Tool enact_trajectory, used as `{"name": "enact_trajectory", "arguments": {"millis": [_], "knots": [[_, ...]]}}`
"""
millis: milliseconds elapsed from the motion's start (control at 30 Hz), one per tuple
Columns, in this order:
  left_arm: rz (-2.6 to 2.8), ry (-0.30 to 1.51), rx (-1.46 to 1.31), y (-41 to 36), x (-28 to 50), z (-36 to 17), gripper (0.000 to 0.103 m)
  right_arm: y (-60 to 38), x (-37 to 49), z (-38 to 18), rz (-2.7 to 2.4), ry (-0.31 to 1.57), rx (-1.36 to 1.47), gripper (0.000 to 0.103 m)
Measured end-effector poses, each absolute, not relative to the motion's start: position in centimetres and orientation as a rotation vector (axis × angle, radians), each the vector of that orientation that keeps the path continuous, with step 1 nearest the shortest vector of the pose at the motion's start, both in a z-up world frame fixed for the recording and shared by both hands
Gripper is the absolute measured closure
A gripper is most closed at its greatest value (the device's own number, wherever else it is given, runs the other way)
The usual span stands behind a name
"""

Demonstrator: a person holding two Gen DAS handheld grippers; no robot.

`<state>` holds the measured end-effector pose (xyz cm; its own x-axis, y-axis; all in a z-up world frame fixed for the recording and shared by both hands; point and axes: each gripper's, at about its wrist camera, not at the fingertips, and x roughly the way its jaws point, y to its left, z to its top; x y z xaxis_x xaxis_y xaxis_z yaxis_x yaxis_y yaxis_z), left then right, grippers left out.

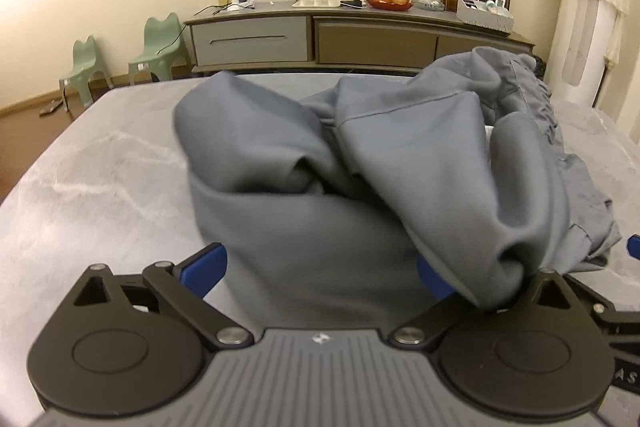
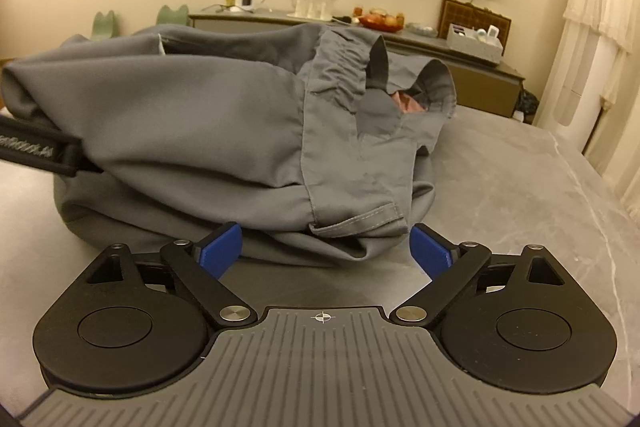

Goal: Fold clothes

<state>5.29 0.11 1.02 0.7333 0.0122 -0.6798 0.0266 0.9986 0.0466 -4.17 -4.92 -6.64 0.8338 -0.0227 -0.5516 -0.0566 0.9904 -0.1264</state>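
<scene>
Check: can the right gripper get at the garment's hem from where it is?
Probably yes. The right gripper is open, its blue fingers flanking the hem of the grey garment directly ahead, with nothing between them on the table.

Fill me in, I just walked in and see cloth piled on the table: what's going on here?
A person is folding clothes with two handheld tools. A crumpled grey garment lies heaped on the grey table, not yet folded. The left tool is open with cloth bunched between its fingers; the right tool is open at the garment's near edge.
</scene>
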Motion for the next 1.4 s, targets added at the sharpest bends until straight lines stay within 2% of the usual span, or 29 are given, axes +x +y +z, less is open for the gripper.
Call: {"name": "enact_trajectory", "arguments": {"millis": [200,233,300,333,367,433,567,667,733,767,800,867,900,933,1000,1033,1067,1100,1167,1300,1400], "knots": [[-0.012,0.732,0.106,-1.3,7.5,0.8,0.0,-4.6,-3.1,-7.3,-0.006,0.592,-0.165,0.007],[-0.023,0.72,0.099,-1.0,7.5,1.3,0.005,-4.6,-2.8,-7.5,-0.009,0.594,-0.164,0.007],[-0.044,0.697,0.086,-0.5,7.6,2.3,0.049,-4.7,-2.2,-7.8,-0.013,0.602,-0.156,0.007],[-0.054,0.685,0.079,-0.2,7.6,2.8,0.061,-4.8,-2.0,-7.8,-0.014,0.606,-0.147,0.007],[-0.065,0.674,0.072,0.1,7.7,3.3,0.084,-4.9,-1.7,-7.9,-0.016,0.61,-0.135,0.007],[-0.086,0.651,0.059,0.6,7.7,4.3,0.096,-5.3,-1.3,-8.0,-0.012,0.617,-0.105,0.007],[-0.127,0.604,0.032,1.7,7.8,6.3,0.103,-7.3,-0.9,-7.0,0.03,0.603,0.03,0.006],[-0.159,0.569,0.012,2.5,7.9,7.8,0.102,-9.4,0.6,-6.2,0.051,0.607,0.133,0.005],[-0.179,0.545,-0.002,3.1,8.0,8.9,0.094,-10.6,1.9,-5.9,0.076,0.613,0.214,0.004],[-0.19,0.533,-0.008,3.3,8.0,9.4,0.078,-10.9,2.7,-6.0,0.089,0.623,0.253,0.003],[-0.188,0.555,0.018,3.1,8.3,8.5,0.057,-11.2,3.6,-6.3,0.093,0.633,0.288,0.001],[-0.185,0.589,0.071,2.0,9.1,6.5,0.036,-11.6,5.2,-7.0,0.086,0.638,0.315,0.001],[-0.183,0.606,0.097,1.4,9.5,5.5,0.034,-11.7,6.1,-7.4,0.093,0.643,0.32,0.001],[-0.19,0.617,0.103,0.9,9.7,4.7,0.033,-11.8,7.1,-7.7,0.104,0.65,0.322,0.005],[-0.195,0.627,0.113,0.0,10.0,3.5,0.024,-12.1,8.8,-8.5,0.185,0.699,0.35,0.05],[-0.193,0.627,0.119,-0.3,10.0,3.0,0.022,-12.2,9.5,-8.8,0.213,0.722,0.365,0.059],[-0.192,0.61,0.138,-0.8,10.0,3.0,0.018,-12.5,9.7,-8.7,0.23,0.729,0.381,0.073],[-0.191,0.593,0.159,-1.2,10.0,2.9,0.014,-12.7,9.8,-8.4,0.247,0.729,0.398,0.082],[-0.183,0.561,0.151,-1.4,9.7,3.0,0.011,-14.3,8.6,-6.2,0.302,0.656,0.497,0.087],[-0.166,0.497,0.131,-1.6,8.9,3.1,0.008,-18.9,3.8,0.6,0.462,0.379,0.709,0.09],[-0.153,0.449,0.116,-1.7,8.3,3.2,0.0,-22.6,-0.6,3.6,0.507,0.181,0.75,0.092]]}}
